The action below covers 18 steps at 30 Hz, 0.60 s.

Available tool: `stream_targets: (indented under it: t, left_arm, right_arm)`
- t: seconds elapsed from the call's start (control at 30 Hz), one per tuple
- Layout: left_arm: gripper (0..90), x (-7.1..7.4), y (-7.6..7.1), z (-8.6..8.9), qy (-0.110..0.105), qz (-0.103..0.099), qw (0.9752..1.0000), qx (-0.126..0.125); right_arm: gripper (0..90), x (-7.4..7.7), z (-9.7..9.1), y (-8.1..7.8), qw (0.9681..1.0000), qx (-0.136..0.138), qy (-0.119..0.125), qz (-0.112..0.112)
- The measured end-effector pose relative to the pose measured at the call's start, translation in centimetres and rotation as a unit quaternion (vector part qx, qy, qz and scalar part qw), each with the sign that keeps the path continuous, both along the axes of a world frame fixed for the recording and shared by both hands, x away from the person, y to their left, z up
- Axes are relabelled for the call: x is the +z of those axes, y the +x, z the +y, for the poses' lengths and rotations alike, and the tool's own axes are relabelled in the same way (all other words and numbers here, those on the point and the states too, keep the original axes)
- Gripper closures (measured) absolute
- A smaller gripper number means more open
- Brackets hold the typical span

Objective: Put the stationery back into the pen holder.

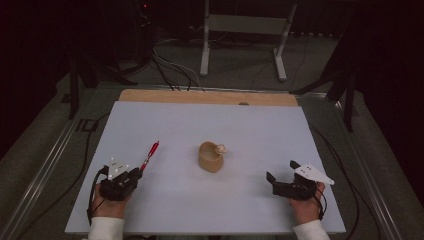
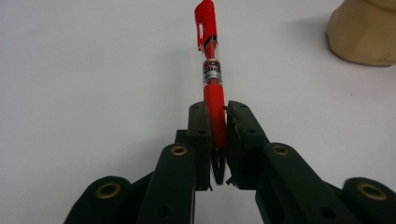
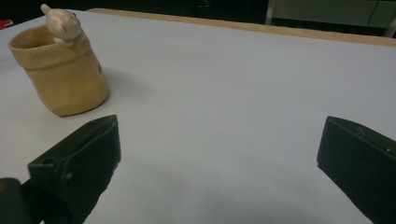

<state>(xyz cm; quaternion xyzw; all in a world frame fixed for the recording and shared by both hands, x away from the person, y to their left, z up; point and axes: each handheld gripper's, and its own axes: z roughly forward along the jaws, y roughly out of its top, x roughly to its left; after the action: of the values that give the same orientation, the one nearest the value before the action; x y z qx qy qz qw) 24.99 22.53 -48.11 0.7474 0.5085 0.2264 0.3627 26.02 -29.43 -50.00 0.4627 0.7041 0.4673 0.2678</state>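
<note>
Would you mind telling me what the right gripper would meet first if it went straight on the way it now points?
Probably nothing: the right gripper points across bare table, with the tan cup off to one side, though depth is hard to judge.

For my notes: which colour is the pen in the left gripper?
Red plastic pen; left gripper view shows it best.

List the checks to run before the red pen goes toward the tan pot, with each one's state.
1. Left gripper shut on the red pen: ok.
2. Pen gripped near its tip end, clip end pointing away from the jaws: ok.
3. Tan pot upright with its mouth open: ok.
4. Small figure sits on the pot's rim, narrowing the opening: not ok.
5. Right gripper open and apart from the pot: ok.
6. Pot's inside free of other things: cannot tell.
</note>
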Motion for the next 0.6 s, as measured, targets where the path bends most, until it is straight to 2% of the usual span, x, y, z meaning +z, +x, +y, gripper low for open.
stream_targets:
  t: [0.33,0.37,0.6]
  left_arm:
    - [81.4,1.3,0.4,0.3,0.001,-0.012,0.9998,-0.014]
    - [81.4,1.5,0.5,0.3,0.000,-0.014,0.9996,-0.023]
    - [81.4,2.3,0.7,0.2,0.005,-0.022,0.9988,-0.044]
  right_arm:
    - [0.1,-0.1,0.0,0.0,1.0000,0.000,0.004,0.003]
    - [0.0,-0.1,0.0,0.0,1.0000,0.000,0.004,0.003]
    - [0.1,-0.1,-0.1,0.0,1.0000,0.000,0.004,0.003]
